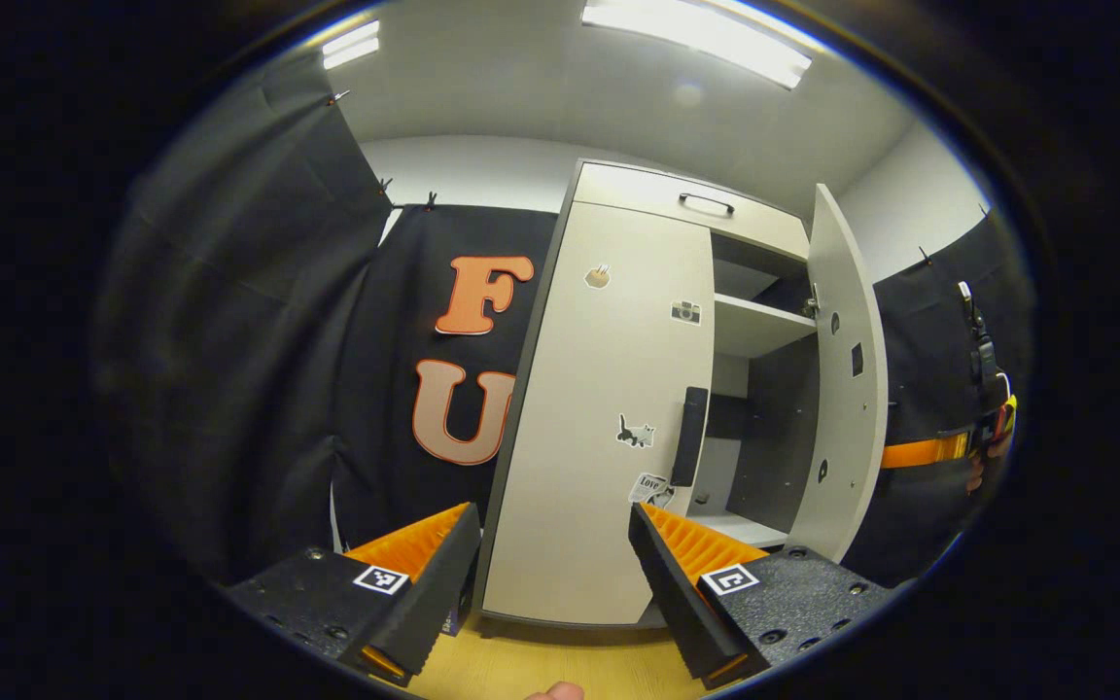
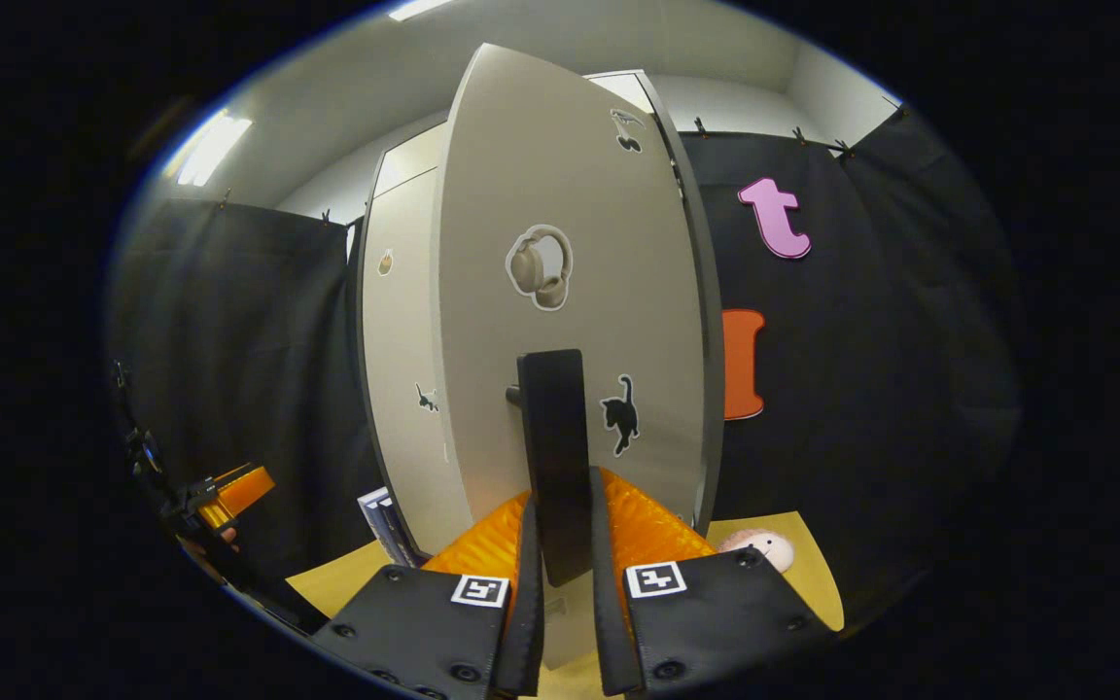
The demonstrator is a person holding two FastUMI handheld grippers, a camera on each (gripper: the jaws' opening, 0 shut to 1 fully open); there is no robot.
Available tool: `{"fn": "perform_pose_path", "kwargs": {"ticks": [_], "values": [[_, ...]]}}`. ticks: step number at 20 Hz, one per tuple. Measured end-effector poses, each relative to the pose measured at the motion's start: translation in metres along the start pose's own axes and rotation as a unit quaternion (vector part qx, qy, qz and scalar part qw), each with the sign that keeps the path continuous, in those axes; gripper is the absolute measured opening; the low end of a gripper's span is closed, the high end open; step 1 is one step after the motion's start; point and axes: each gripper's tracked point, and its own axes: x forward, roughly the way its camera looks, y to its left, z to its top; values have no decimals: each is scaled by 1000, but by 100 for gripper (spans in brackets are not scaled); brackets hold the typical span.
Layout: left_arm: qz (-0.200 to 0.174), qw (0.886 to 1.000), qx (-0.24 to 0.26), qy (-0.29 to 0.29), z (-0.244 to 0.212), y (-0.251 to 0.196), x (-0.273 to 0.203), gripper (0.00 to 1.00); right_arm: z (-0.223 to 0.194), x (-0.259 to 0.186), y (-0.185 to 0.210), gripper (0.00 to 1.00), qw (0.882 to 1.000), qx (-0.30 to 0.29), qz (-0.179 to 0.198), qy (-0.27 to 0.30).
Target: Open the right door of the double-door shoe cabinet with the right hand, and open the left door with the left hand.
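Note:
The pale shoe cabinet stands ahead against the black cloth. Its left door (image 1: 599, 408) is closed, with a dark vertical handle (image 1: 689, 436) at its right edge. My left gripper (image 1: 552, 520) is open, a short way in front of that door and holding nothing. The right door (image 1: 847, 389) is swung out and shows the shelves (image 1: 759, 326) inside. In the right gripper view, the right door (image 2: 570, 243) faces me and my right gripper (image 2: 563, 506) is shut on its black handle (image 2: 552, 428). The left gripper (image 2: 229, 491) shows far off at the lower left.
A drawer with a dark handle (image 1: 706, 204) tops the cabinet. A pale round plush toy (image 2: 759, 546) lies on the yellow floor (image 2: 803, 574) right of the open door. Some books (image 2: 385, 525) lean at the cabinet's foot. Black cloth walls close in on both sides.

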Motion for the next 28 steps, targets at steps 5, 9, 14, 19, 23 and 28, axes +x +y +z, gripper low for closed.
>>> {"fn": "perform_pose_path", "kwargs": {"ticks": [5, 9, 14, 19, 23, 28], "values": [[0, 1000, -7, 6, -6, 3, 3, 94, 1, -1, -6, 31, 1000, 0, -7, -8], [2, 1000, -14, 9, -10, 7, 4, 94, 2, -4, -6, 30, 1000, 19, -1, -9], [10, 1000, -17, 6, -10, 13, 5, 94, 3, -3, -13, 30, 999, 17, -24, -16], [19, 1000, -21, 1, -10, 23, 5, 94, 3, -4, -22, 30, 998, 21, -48, -18], [24, 999, -23, 1, -12, 26, 4, 94, -3, -8, -44, 29, 996, 11, -94, -9], [27, 999, -23, 3, -14, 29, 4, 94, 1, -20, -83, 0, 987, 11, -160, -20]]}}
